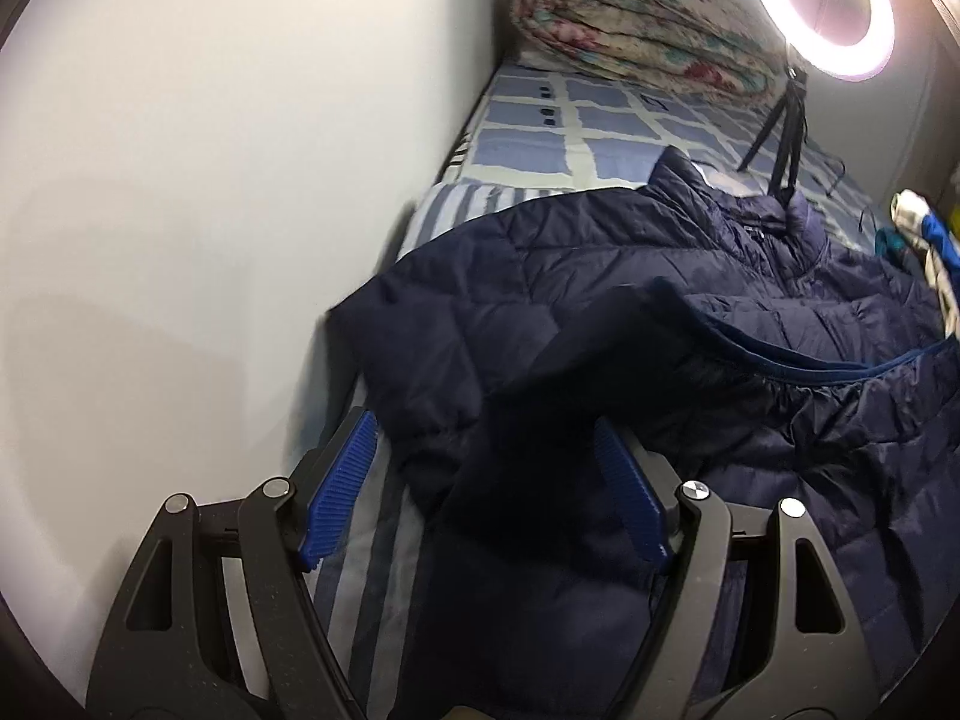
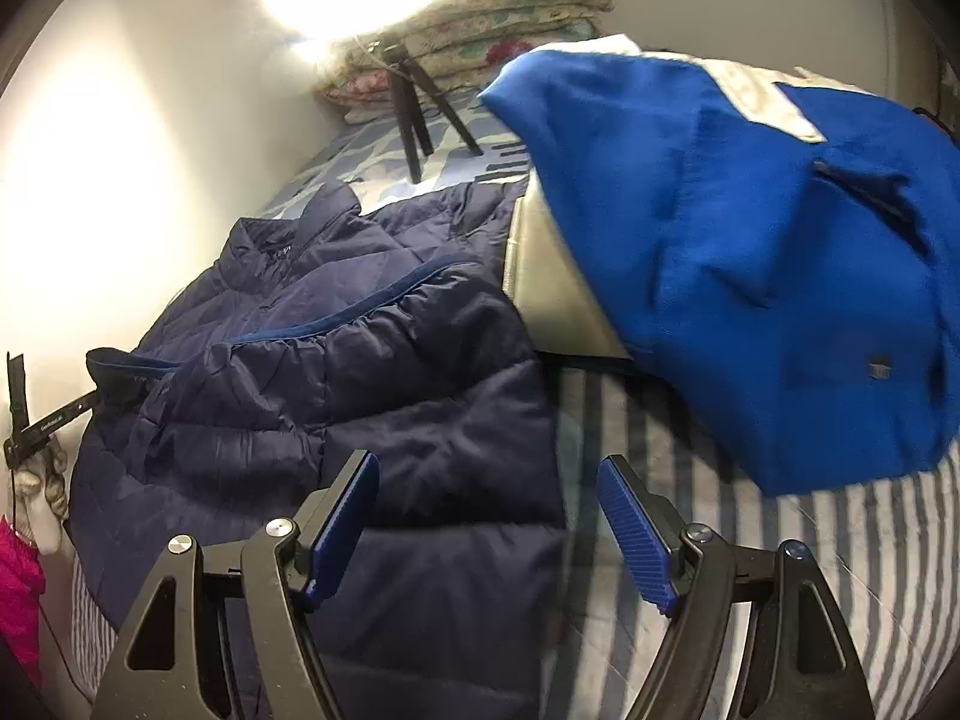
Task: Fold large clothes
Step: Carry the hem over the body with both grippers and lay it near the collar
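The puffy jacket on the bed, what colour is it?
Dark navy jacket, with a brighter blue trim along its opening; it shows best in the right wrist view.

Nothing can be read with certainty. A narrow black strap (image 2: 60, 417) at the left edge of the right wrist view carries small white lettering, too blurred to make out. The navy quilted puffer jacket (image 2: 336, 372) shows a small pale mark inside its collar, also illegible.
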A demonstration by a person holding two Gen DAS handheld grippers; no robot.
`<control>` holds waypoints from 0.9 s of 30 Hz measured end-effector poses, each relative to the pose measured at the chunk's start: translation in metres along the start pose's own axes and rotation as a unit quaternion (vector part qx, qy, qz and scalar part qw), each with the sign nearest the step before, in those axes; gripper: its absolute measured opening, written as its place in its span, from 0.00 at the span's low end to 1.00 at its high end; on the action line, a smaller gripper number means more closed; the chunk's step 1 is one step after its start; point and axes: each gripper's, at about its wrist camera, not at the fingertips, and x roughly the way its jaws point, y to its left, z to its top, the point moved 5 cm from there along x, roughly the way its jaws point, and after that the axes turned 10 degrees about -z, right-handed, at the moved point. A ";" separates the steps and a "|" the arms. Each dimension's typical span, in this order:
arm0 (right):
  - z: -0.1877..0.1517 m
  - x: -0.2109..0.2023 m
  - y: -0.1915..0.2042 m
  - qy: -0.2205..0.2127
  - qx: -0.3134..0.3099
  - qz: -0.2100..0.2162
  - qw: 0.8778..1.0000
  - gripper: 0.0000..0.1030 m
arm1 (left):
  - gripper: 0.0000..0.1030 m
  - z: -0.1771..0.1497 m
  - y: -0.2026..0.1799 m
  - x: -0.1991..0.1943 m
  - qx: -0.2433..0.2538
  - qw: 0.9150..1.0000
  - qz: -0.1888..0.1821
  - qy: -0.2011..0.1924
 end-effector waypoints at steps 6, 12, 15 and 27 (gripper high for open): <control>0.000 0.009 0.011 0.012 -0.029 -0.015 0.999 0.28 | 0.07 -0.003 -0.019 0.021 0.042 0.999 0.030 0.018; 0.000 -0.003 0.021 -0.009 -0.070 -0.053 0.996 0.06 | 0.00 -0.001 -0.020 0.013 0.045 0.998 0.040 -0.006; 0.003 -0.017 0.025 -0.029 -0.080 -0.069 0.994 0.05 | 0.00 0.004 -0.019 -0.002 0.058 0.996 0.058 -0.026; 0.042 -0.056 0.050 -0.098 -0.128 -0.115 0.980 0.04 | 0.00 0.051 -0.005 -0.027 0.040 0.997 0.032 -0.054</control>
